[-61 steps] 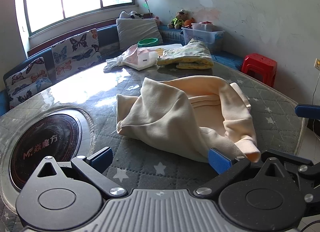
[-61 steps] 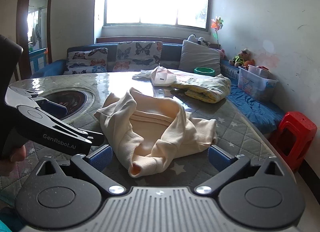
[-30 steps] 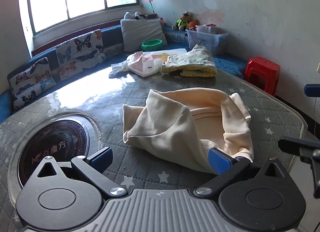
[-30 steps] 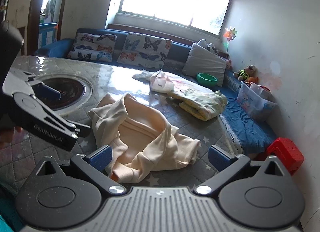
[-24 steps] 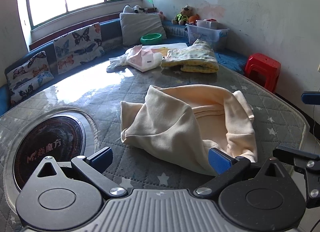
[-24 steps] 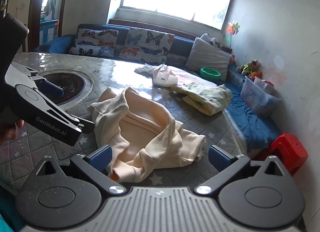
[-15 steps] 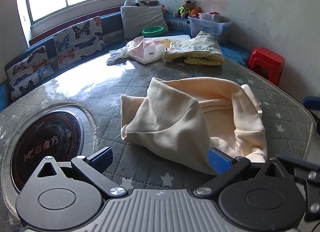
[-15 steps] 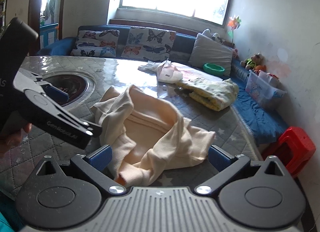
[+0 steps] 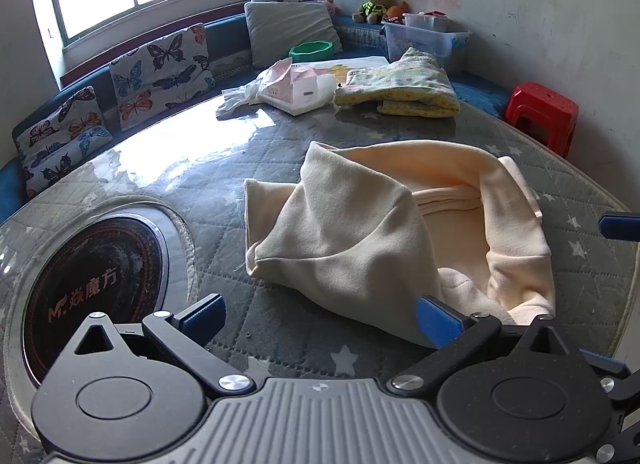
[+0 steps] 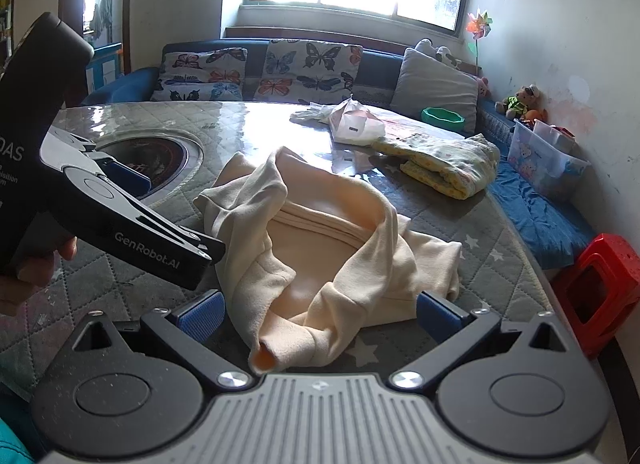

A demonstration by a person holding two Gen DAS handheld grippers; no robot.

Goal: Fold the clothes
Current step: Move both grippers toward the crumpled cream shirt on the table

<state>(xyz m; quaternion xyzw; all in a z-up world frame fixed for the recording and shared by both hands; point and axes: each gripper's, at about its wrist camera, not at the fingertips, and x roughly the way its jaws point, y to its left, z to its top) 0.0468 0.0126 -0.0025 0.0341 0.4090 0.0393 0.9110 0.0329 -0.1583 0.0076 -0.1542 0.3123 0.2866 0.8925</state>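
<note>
- Left tongs (image 9: 320,314): spread wide, holding nothing, low over the near table (image 9: 248,328) edge. The cooktop (image 9: 92,288) sits ahead to their left; the garment (image 9: 360,240) begins just ahead and runs off to their right, its near fold touching or just behind their right pad.
- Garment: a cream top, crumpled in a heap on the table, one flap thrown over the middle, a sleeve cuff (image 10: 266,360) hanging toward the right tongs.
- Right tongs (image 10: 318,314): also wide and empty, with the cuff lying between their pads, just short of them.
- Far beyond both tongs: a yellow blanket (image 9: 400,83), already folded, and a bag (image 9: 292,83), well apart from the garment.
- My reading of the step: nothing is gripped yet, so the heap must first be opened flat. The left tongs would do best to pinch the flap's near-left corner, the right tongs the cuff or hem, each taking a single layer; then pull apart and lay it smooth before any fold.
- Risk: pinching two layers would drag the bunch rather than spread it.
- Against two seconds ago: the garment lies as it did; both tongs have edged closer and lower over it, and stay as wide as before.
</note>
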